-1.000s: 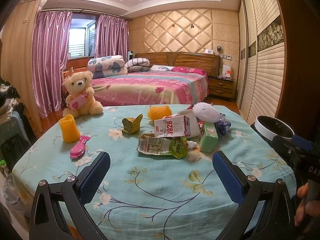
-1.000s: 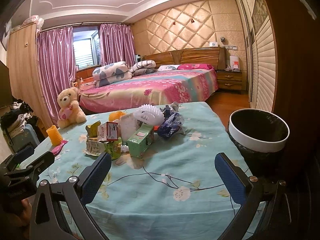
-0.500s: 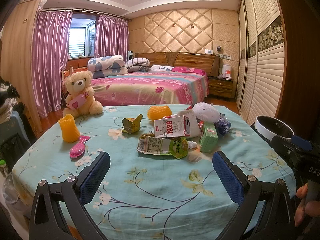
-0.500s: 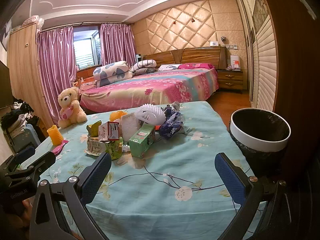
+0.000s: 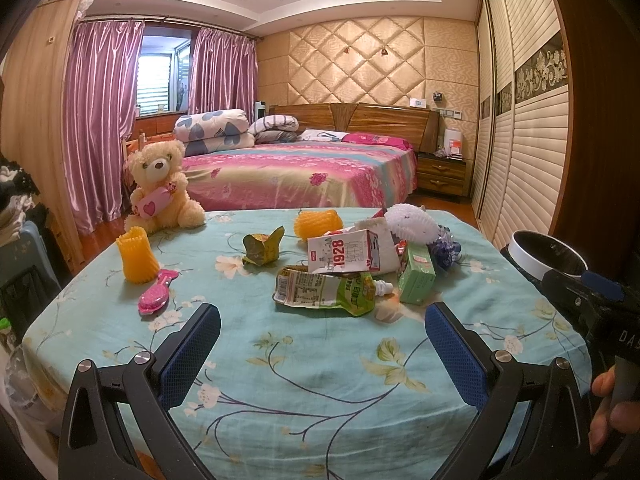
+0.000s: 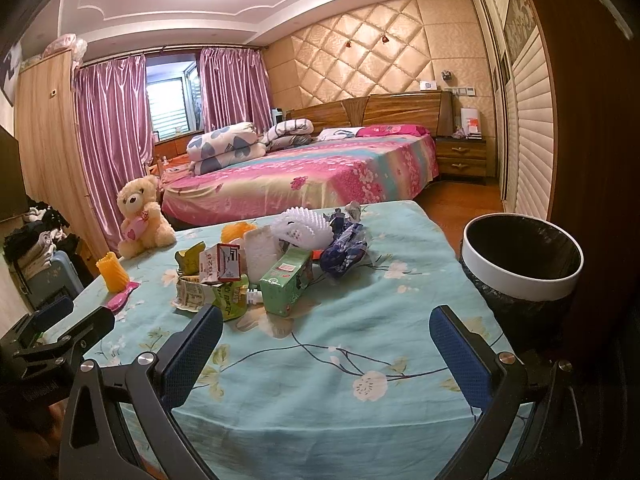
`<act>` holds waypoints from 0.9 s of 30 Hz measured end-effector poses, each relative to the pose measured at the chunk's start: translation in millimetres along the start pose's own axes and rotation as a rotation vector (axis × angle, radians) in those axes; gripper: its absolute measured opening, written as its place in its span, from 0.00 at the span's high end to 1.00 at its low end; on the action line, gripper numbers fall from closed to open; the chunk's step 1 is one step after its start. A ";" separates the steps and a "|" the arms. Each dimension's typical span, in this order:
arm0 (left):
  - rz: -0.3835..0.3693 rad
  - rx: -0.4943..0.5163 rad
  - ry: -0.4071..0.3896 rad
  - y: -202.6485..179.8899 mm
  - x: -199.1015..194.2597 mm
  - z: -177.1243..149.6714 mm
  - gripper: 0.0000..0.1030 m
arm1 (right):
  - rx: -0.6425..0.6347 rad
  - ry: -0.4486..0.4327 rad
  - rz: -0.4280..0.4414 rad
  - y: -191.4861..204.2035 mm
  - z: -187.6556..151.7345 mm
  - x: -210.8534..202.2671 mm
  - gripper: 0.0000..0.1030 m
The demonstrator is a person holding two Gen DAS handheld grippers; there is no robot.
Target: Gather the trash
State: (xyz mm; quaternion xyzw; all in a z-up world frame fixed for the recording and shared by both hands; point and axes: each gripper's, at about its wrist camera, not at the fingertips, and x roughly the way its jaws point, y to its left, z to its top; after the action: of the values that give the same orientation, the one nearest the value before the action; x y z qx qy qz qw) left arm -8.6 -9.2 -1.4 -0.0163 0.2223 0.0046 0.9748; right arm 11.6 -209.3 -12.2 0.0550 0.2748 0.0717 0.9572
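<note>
A heap of trash lies on the table with the teal flowered cloth [image 5: 320, 360]: a white "1928" carton [image 5: 344, 256], a flattened green pouch [image 5: 324, 290], a green box [image 5: 416, 276], a white foam net [image 5: 410, 222], a blue wrapper [image 6: 344, 250] and a crumpled yellow-green wrapper [image 5: 262, 244]. A bin [image 6: 520, 260] with a white rim and black liner stands at the table's right side. My left gripper [image 5: 322, 338] is open and empty above the near part of the table. My right gripper [image 6: 326, 340] is open and empty, also short of the heap.
A teddy bear [image 5: 160, 188], an orange foam net [image 5: 134, 256] standing upright, another [image 5: 318, 224] lying down and a pink brush [image 5: 154, 298] are on the table's left and back. A bed [image 5: 300, 172] lies beyond. Wardrobe doors [image 5: 520, 140] line the right.
Both grippers have edged slightly forward toward the heap. Nothing on the table has moved.
</note>
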 end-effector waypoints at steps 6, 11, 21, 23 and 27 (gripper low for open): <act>-0.001 -0.001 0.003 0.9 0.8 -1.5 0.01 | 0.002 0.005 0.004 2.1 -2.6 1.2 0.00; -0.007 -0.009 0.009 3.9 2.9 -3.6 0.01 | 0.006 0.015 0.011 0.3 -3.9 4.7 0.00; -0.003 -0.019 0.057 16.4 24.3 -5.5 0.01 | 0.011 0.077 0.038 4.5 -6.0 22.4 0.00; -0.011 -0.028 0.079 21.1 32.2 -6.2 0.01 | 0.020 0.095 0.050 4.4 -6.7 28.3 0.00; -0.017 -0.053 0.129 33.1 49.6 -6.8 0.02 | 0.036 0.122 0.063 3.8 -6.9 38.6 0.01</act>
State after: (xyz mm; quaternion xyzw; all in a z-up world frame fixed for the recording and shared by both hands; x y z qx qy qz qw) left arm 32.6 23.7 -30.0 -0.0442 0.2844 0.0010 0.9577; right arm 39.9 -198.7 -37.5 0.0764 0.3321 0.1000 0.9348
